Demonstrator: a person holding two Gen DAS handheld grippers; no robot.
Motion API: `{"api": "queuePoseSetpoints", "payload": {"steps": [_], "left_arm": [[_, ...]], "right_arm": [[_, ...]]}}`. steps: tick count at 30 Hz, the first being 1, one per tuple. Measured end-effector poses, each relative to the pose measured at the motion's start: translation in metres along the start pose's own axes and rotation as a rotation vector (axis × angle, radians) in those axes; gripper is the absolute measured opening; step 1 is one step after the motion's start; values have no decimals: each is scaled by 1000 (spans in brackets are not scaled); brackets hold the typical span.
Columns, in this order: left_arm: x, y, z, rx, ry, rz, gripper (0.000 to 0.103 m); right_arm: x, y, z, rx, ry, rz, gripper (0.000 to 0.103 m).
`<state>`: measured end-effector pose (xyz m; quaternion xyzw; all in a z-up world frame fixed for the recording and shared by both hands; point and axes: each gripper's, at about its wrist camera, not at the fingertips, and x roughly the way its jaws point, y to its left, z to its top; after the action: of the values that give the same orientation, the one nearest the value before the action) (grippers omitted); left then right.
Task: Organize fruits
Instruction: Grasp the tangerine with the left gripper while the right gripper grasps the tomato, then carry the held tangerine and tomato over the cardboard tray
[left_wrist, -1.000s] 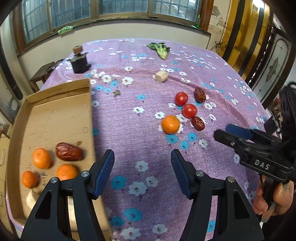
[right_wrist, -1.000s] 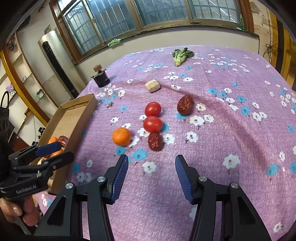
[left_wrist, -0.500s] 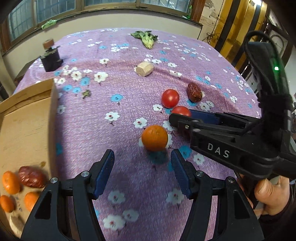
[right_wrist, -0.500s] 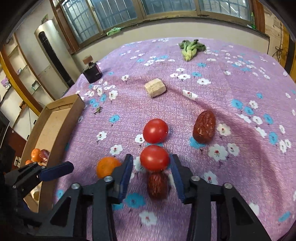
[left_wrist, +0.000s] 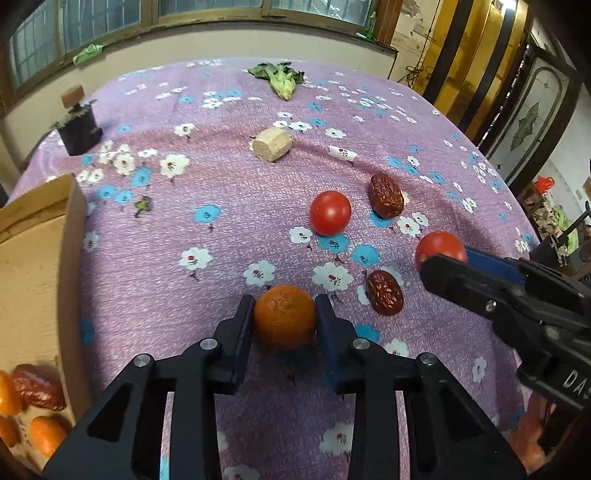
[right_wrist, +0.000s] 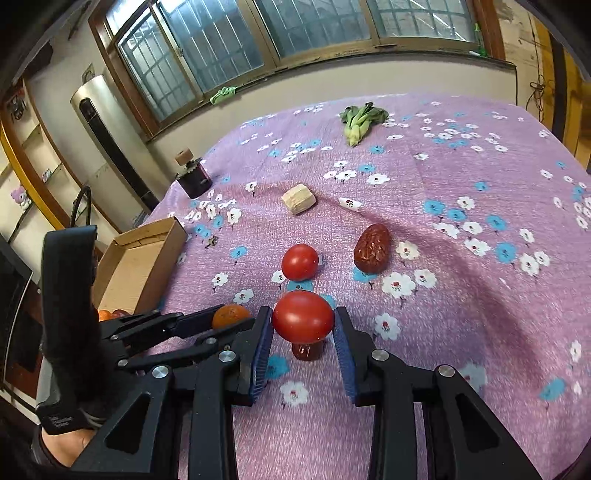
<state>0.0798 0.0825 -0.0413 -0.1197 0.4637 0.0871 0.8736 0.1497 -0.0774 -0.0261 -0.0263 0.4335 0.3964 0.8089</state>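
My left gripper (left_wrist: 284, 314) is shut on an orange tangerine (left_wrist: 285, 316) just above the purple flowered cloth. My right gripper (right_wrist: 303, 332) is shut on a red tomato (right_wrist: 303, 320) and holds it above a red date (right_wrist: 307, 350). In the left wrist view the right gripper (left_wrist: 443, 258) shows at the right with that tomato (left_wrist: 439, 247). A second tomato (left_wrist: 330, 212) and two dates (left_wrist: 386, 195) (left_wrist: 384, 292) lie on the cloth. The cardboard box (left_wrist: 37, 266) at the left holds tangerines (left_wrist: 46, 434) and a date (left_wrist: 37, 386).
A tan wooden block (left_wrist: 272, 143), a green vegetable (left_wrist: 280, 79) and a dark jar (left_wrist: 79, 127) stand farther back on the table. A wall with windows runs behind. The left gripper's handle (right_wrist: 70, 295) fills the right wrist view's left side.
Both grippers moved forward and closed: the left on the tangerine, the right on the near tomato, which is now lifted off the cloth.
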Motion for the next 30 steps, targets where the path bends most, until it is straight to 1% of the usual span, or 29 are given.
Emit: {"api": "queuePoseSetpoints", "payload": {"steps": [2, 11, 21, 30], "left_arm": [[-10, 1, -3, -5, -17, 0, 30], [-63, 23, -18, -31, -102, 89, 30], [-97, 56, -34, -75, -147, 163, 30], [-116, 84, -47, -128, -175, 189, 30]], "right_arm": [[-5, 1, -1, 2, -8, 3, 34], [-23, 24, -5, -30, -39, 31, 34], [-26, 68, -9, -105, -39, 66, 34], [-21, 110, -11, -178, -24, 94, 34]]}}
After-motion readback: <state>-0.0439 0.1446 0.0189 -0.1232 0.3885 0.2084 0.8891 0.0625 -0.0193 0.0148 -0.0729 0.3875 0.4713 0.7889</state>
